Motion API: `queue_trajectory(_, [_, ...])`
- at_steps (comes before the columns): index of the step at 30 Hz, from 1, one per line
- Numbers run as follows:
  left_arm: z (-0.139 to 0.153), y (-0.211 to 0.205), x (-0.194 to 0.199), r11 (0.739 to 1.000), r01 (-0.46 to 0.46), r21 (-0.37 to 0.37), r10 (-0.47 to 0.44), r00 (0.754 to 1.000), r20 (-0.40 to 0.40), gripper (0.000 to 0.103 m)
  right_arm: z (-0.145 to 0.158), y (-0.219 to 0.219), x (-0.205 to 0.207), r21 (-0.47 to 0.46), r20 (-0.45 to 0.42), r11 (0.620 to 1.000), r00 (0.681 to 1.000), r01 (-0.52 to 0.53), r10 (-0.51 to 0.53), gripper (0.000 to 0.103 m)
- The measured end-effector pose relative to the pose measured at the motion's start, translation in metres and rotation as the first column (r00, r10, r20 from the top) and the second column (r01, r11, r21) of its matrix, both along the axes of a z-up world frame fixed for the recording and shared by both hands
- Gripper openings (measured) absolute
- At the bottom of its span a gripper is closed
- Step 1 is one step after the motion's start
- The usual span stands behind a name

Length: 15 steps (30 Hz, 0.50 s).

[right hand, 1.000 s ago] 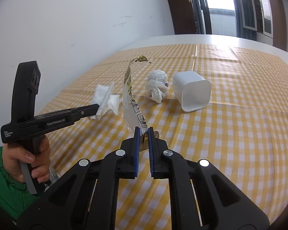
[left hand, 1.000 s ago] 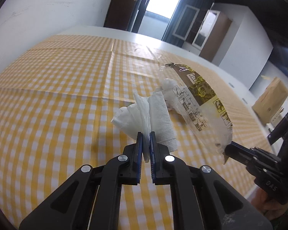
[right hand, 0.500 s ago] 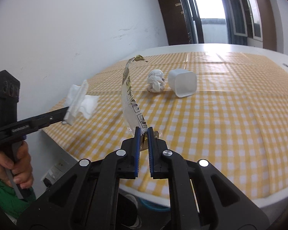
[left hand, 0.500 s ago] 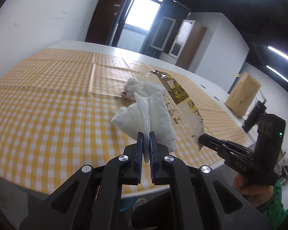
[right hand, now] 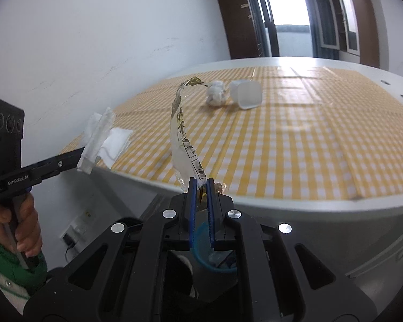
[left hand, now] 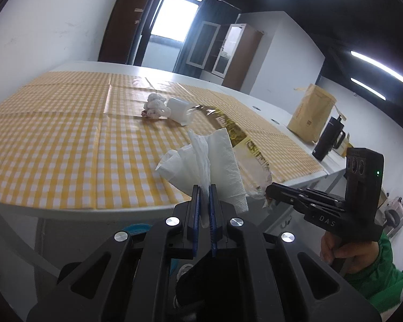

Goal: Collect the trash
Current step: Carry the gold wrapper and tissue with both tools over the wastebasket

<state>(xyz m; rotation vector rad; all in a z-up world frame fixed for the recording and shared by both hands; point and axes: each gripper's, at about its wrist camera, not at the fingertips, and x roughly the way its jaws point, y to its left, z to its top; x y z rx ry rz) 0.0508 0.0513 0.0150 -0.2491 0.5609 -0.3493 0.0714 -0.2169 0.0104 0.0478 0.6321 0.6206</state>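
1. Trash on the checked tablecloth [right hand: 295, 145]: a white cup [right hand: 246, 93] lies on its side beside a crumpled tissue [right hand: 215, 93].
2. Blue bin [right hand: 215, 252] sits on the floor under the table edge.
3. Left gripper [left hand: 204, 190] is clamped on a paper napkin [left hand: 201, 161], held off the table.
4. Right gripper [right hand: 200, 185] pinches a clear printed wrapper [right hand: 180, 134], standing upright in the air.
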Motion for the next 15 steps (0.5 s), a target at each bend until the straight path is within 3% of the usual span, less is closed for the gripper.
queue_trajectory(8, [-0.012, -0.016, -0.036, 0.997, 0.055, 0.049, -0.055, 0.998, -0.001, 0.006, -0.013, -0.001, -0.044, -0.042, -0.020, 0.998, 0.998, -0.056, 0.055, 0.007])
queue_trajectory(15, [-0.035, -0.022, -0.056, 0.991, 0.087, 0.098, -0.084, 0.996, -0.031, 0.005, -0.041, 0.005, -0.067, -0.109, -0.088, 0.987, 0.990, -0.118, 0.109, 0.007])
